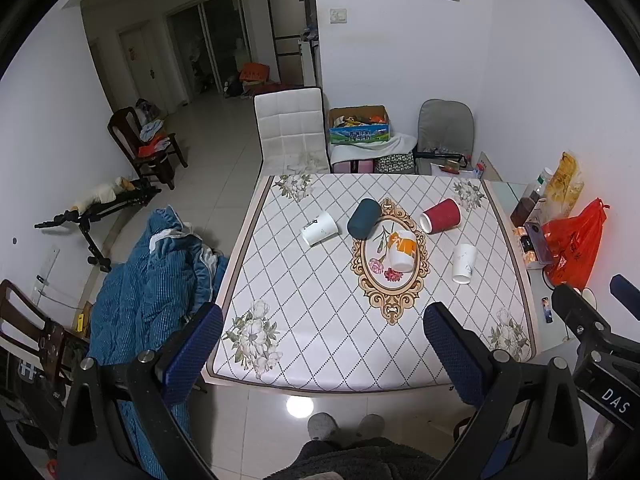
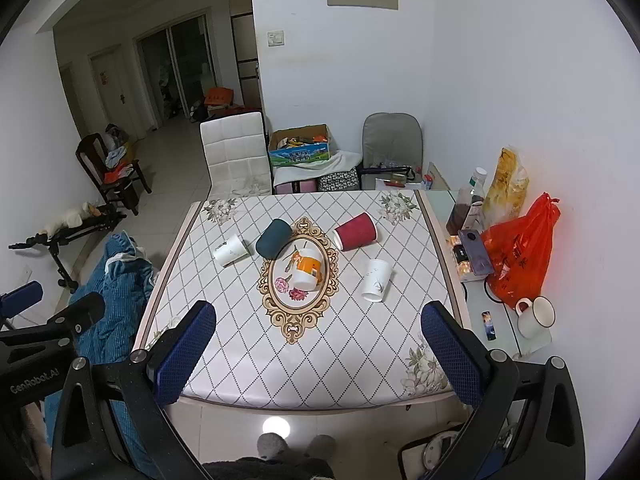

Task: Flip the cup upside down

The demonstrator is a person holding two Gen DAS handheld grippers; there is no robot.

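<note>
Several cups lie on their sides on the patterned table (image 1: 320,320): a white cup (image 1: 319,228) at left, a dark teal cup (image 1: 364,218), a red cup (image 1: 441,216), an orange-and-white cup (image 1: 402,255) in the middle, and a white cup (image 1: 464,263) at right. They also show in the right wrist view: white (image 2: 230,250), teal (image 2: 274,239), red (image 2: 356,231), orange-and-white (image 2: 306,273), white (image 2: 376,280). My left gripper (image 1: 324,356) and right gripper (image 2: 320,354) are open and empty, held above the table's near edge.
A red plastic bag (image 2: 520,252), bottles and a white mug (image 2: 536,316) stand on the glass strip at the table's right. A white chair (image 1: 292,132) stands behind the table. A blue blanket (image 1: 148,280) lies at left.
</note>
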